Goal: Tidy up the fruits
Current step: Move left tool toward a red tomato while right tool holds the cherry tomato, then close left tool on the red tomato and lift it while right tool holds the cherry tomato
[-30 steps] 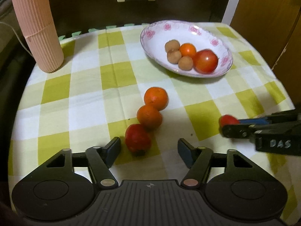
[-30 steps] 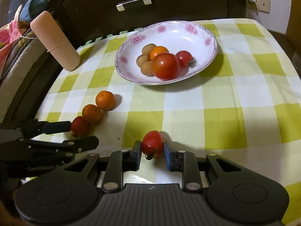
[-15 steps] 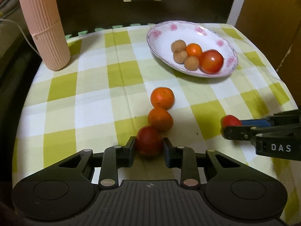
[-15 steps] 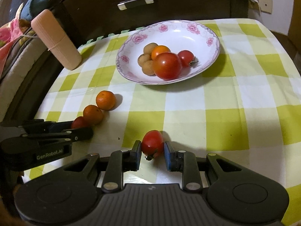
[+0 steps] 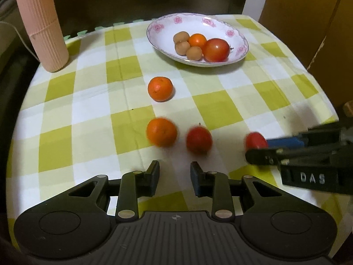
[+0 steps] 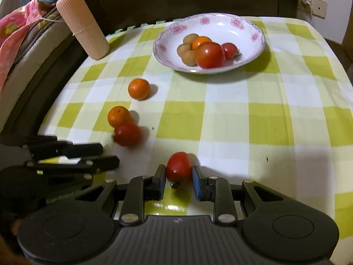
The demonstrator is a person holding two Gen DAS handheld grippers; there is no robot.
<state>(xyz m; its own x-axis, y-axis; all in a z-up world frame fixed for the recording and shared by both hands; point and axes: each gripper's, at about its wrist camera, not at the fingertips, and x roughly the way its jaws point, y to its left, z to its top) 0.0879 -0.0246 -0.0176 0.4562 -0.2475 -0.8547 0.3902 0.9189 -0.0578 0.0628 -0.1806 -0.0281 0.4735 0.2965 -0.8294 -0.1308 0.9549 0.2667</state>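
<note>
the left gripper [image 5: 174,172] stands slightly apart with nothing between its pads; its jaws have just been easing open again, and the small red tomato [image 5: 199,140] it was after lies loose on the checked tablecloth [image 5: 220,101] just ahead of and to the right of the fingertips, blurred as if rolling. the likely trouble is that this fruit keeps rolling: it sits close beside the nearer mandarin [image 5: 161,131], so another closing off-centre could knock both along the cloth toward the table edge, or pinch the mandarin instead. the right gripper [image 6: 178,177] is clamped on another small red tomato [image 6: 178,169], held only near the pad tips with its stalk end down; a smooth, round, soft skin gripped that far out could squirt free on the way to the bowl, or bruise if squeezed harder. a second mandarin [image 5: 160,88] lies farther up the cloth, apart from the others. the flowered white bowl [image 6: 253,50] at the back already holds a large tomato [image 6: 209,54], a small one, a mandarin and some brown longan-like fruits [image 6: 187,48], heaped to one side, so a dropped fruit may bounce off the pile. a ribbed pink cylinder [image 5: 42,24] stands at the far left corner.
</note>
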